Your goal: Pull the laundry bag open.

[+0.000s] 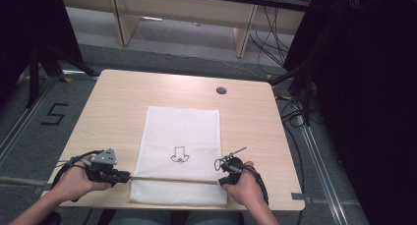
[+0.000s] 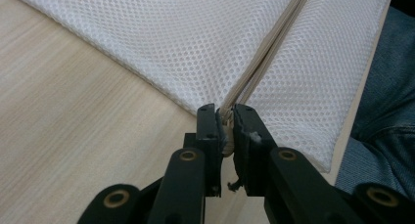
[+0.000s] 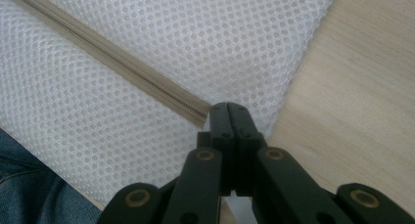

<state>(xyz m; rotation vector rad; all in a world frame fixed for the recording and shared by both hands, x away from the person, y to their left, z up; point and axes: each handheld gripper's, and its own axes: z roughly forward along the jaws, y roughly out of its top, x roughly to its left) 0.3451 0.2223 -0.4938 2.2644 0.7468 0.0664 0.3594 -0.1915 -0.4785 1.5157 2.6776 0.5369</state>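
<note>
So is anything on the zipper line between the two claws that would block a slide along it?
Nothing visible does. The zipper runs bare across the white mesh bag between the left claw, shut on its left end, and the right claw, shut at its right end. The printed mark sits above the line, clear of it.

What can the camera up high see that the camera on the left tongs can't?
High view alone: the whole white mesh bag, a small black drawing on it, the right tongs and a round table hole. Left gripper view alone: the left tongs pinching the zipper end, plus blue denim. Both: bag, zipper line, wooden table.
</note>
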